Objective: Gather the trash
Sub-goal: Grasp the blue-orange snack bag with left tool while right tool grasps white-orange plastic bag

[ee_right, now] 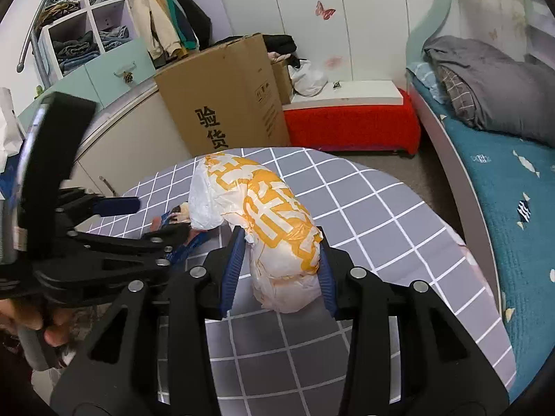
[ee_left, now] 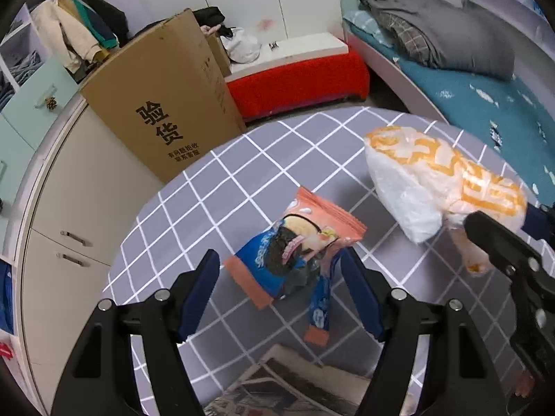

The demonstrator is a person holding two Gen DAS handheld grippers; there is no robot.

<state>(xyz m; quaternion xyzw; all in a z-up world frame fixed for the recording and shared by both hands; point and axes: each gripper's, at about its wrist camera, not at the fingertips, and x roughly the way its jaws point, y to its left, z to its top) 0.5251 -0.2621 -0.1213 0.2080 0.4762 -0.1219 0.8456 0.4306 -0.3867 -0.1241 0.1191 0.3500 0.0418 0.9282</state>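
An orange and blue snack wrapper point(ee_left: 295, 253) lies on the grey checked tablecloth point(ee_left: 225, 180), between the fingers of my left gripper point(ee_left: 281, 270), which is open around it. My right gripper point(ee_right: 281, 260) is shut on a white plastic bag with orange print point(ee_right: 263, 215) and holds it above the table. The bag point(ee_left: 440, 180) and the right gripper point(ee_left: 499, 242) also show at the right of the left wrist view. The left gripper point(ee_right: 138, 218) shows at the left of the right wrist view, with the wrapper point(ee_right: 173, 216) mostly hidden behind it.
A large cardboard box point(ee_left: 163, 104) stands beyond the table's far edge. A red bench point(ee_left: 298, 83) with a white top is behind it. A bed with teal cover point(ee_right: 503, 180) runs along the right. White cabinets point(ee_left: 69, 208) are at the left. A printed paper point(ee_left: 288, 381) lies near the table's front.
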